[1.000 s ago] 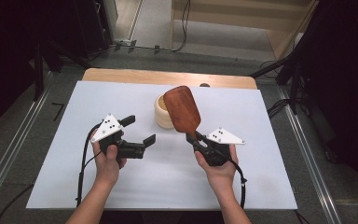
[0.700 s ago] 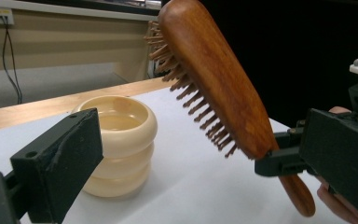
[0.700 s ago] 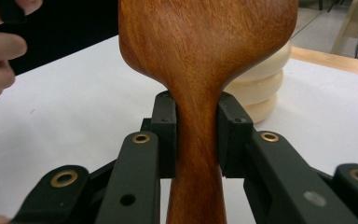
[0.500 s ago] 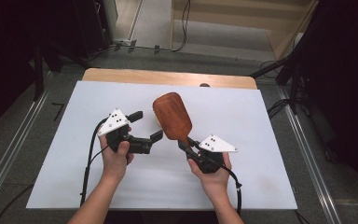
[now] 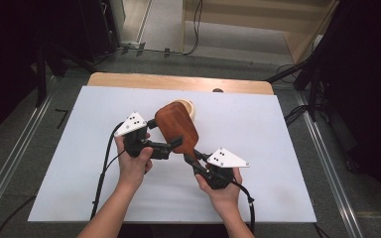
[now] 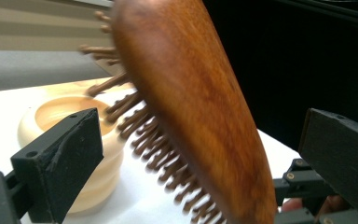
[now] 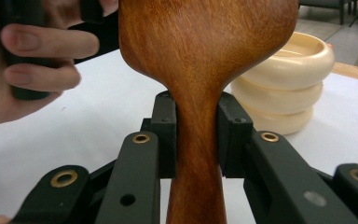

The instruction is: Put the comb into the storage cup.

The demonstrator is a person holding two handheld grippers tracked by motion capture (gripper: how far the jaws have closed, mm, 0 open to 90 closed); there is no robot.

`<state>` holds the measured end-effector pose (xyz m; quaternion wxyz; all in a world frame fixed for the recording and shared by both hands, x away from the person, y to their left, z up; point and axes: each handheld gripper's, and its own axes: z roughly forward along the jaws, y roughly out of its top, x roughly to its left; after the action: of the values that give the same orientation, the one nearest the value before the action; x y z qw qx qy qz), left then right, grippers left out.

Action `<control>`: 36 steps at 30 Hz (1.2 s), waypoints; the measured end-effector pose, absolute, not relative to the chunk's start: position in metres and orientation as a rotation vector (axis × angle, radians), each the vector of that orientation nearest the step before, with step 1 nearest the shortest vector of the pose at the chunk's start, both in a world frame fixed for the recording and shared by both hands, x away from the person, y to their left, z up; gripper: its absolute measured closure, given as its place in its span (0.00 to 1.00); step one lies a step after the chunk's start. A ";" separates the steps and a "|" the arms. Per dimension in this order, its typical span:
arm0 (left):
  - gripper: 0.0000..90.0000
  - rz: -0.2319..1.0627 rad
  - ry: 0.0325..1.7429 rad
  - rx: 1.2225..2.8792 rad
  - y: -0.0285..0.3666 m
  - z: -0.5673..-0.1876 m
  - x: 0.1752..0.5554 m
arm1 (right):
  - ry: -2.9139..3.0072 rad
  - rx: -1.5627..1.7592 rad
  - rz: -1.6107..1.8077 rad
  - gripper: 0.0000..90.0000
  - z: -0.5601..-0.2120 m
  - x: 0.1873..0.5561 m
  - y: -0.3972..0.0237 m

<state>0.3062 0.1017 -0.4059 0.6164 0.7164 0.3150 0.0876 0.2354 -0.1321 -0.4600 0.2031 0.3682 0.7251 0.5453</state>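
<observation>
left claw: jaws wide apart, gripping nothing, brush head between them | wooden hairbrush: raised above the white tabletop, handle clamped in right claw | cream ribbed bowl: beyond both claws, behind the brush

Nothing to read here: no words, labels, brand marks or numbers anywhere. The wooden hairbrush has a bare, unmarked back. The cream bowl just behind the brush is plain. The grey three-cornered plates on the grippers beside the brush carry small dark dots, not characters. The white table sheet under the brush is blank.
</observation>
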 end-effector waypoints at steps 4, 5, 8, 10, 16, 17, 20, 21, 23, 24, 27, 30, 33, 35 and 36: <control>0.04 0.180 0.729 1.647 0.096 -0.405 0.307 | 2.022 1.013 1.526 0.79 -0.460 0.234 -0.130; 0.04 0.181 0.731 1.651 0.095 -0.405 0.308 | 2.022 1.013 1.526 0.79 -0.460 0.234 -0.130; 0.09 0.179 0.740 1.667 0.091 -0.406 0.308 | 2.027 1.004 1.531 0.79 -0.460 0.233 -0.128; 0.15 0.169 0.754 1.673 0.089 -0.408 0.309 | 2.024 1.002 1.538 0.79 -0.460 0.233 -0.128; 0.28 0.144 0.774 1.677 0.086 -0.409 0.311 | 2.017 1.008 1.546 0.79 -0.462 0.233 -0.127; 0.29 0.136 0.778 1.678 0.085 -0.410 0.311 | 2.018 1.006 1.543 0.79 -0.463 0.233 -0.128; 0.37 0.099 0.783 1.679 0.086 -0.410 0.313 | 2.022 1.022 1.558 0.79 -0.465 0.235 -0.128; 0.42 0.046 0.782 1.646 0.090 -0.409 0.314 | 2.016 1.026 1.561 0.78 -0.467 0.235 -0.128; 0.49 -0.003 0.767 1.632 0.091 -0.409 0.316 | 2.016 1.036 1.571 0.78 -0.469 0.237 -0.129; 0.51 -0.017 0.753 1.634 0.091 -0.408 0.316 | 2.016 1.031 1.573 0.78 -0.470 0.237 -0.129; 0.56 -0.053 0.715 1.648 0.092 -0.407 0.318 | 2.015 1.018 1.558 0.78 -0.470 0.238 -0.128; 0.59 -0.060 0.690 1.661 0.091 -0.407 0.318 | 2.021 1.013 1.537 0.78 -0.471 0.238 -0.127; 0.62 -0.072 0.669 1.659 0.093 -0.405 0.317 | 2.024 1.002 1.544 0.78 -0.471 0.238 -0.127; 0.63 -0.069 0.661 1.658 0.093 -0.404 0.316 | 2.022 0.995 1.549 0.78 -0.470 0.239 -0.127; 0.65 -0.066 0.660 1.660 0.093 -0.403 0.315 | 2.025 0.977 1.556 0.78 -0.469 0.240 -0.128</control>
<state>0.3154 0.0929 -0.4028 0.6264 0.7239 0.2876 -0.0288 0.2395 -0.1277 -0.4691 0.2021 0.3500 0.7253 0.5574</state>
